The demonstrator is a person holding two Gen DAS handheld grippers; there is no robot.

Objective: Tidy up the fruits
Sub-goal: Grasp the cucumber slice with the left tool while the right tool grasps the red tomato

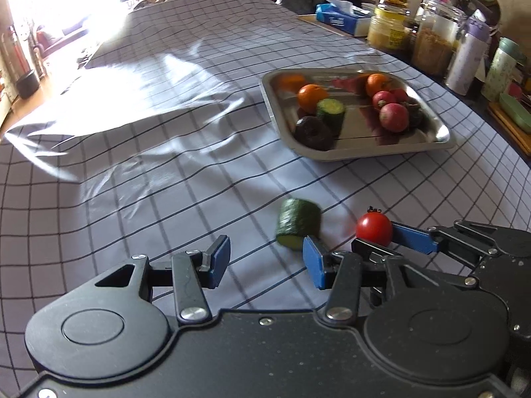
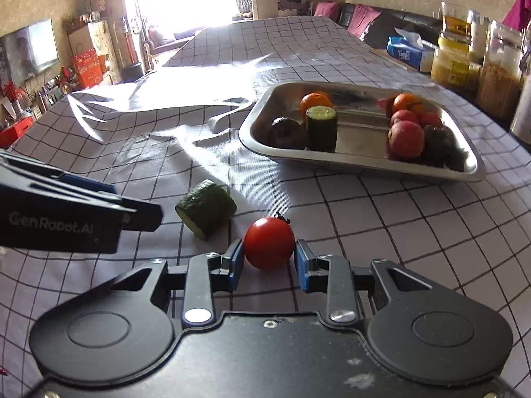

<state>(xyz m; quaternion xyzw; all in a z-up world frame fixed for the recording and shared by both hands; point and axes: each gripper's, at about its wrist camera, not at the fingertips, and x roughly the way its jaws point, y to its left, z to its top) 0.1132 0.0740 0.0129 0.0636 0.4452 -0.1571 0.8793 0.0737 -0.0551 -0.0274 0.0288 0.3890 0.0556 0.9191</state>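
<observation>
Gripping the tomato on the desk, right tool clamped; left tool half-open, empty, beside the cucumber piece.

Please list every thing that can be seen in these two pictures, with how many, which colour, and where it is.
tomato: one, red, on the cloth, between the right gripper's fingers
cucumber pieces: two, dark green; one lying on the cloth, one upright in the tray
tray: one, silver metal, far right on the table
oranges: two, orange, in the tray
radishes: about three, pink-red, right part of the tray
dark fruits: at least two, blackish, in the tray
tablecloth: one, pale with dark checks
jars: several, right edge
tissue box: one, blue
left gripper: black, blue pads, open
right gripper: black, shut on the tomato
</observation>
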